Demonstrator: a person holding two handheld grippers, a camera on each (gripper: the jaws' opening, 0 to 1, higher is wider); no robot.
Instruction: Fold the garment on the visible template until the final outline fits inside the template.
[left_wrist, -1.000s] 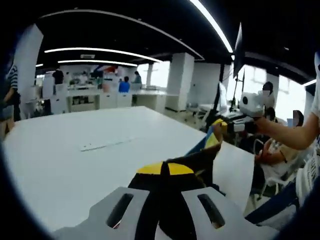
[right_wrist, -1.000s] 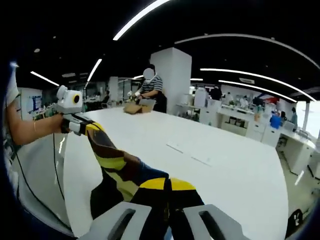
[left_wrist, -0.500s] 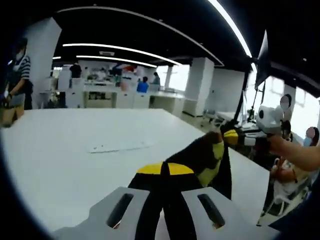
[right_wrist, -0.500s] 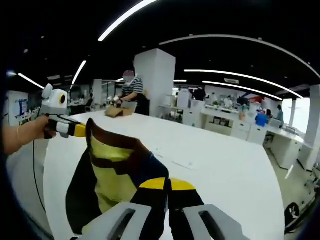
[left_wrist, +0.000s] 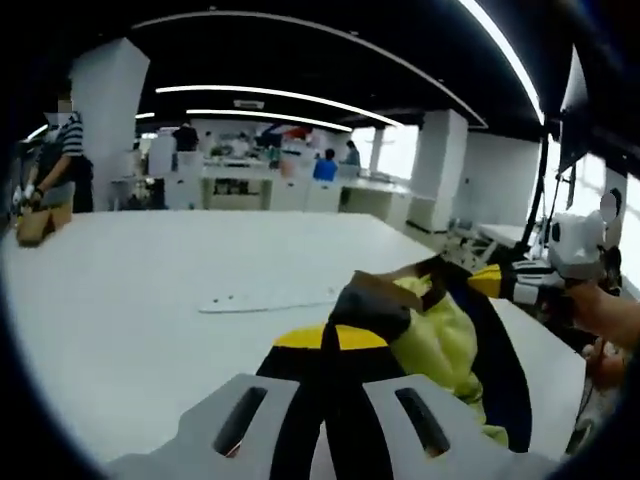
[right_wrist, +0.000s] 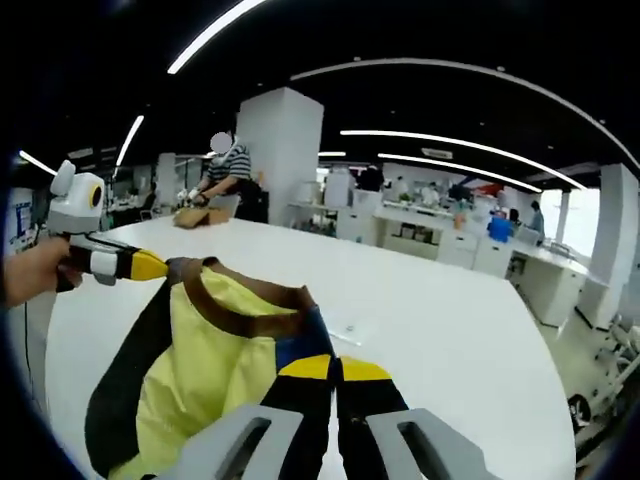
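We see the left gripper and right gripper each pinching the yellow garment, held above the white table.

Wide white table; flat white strip lying on it mid-surface.
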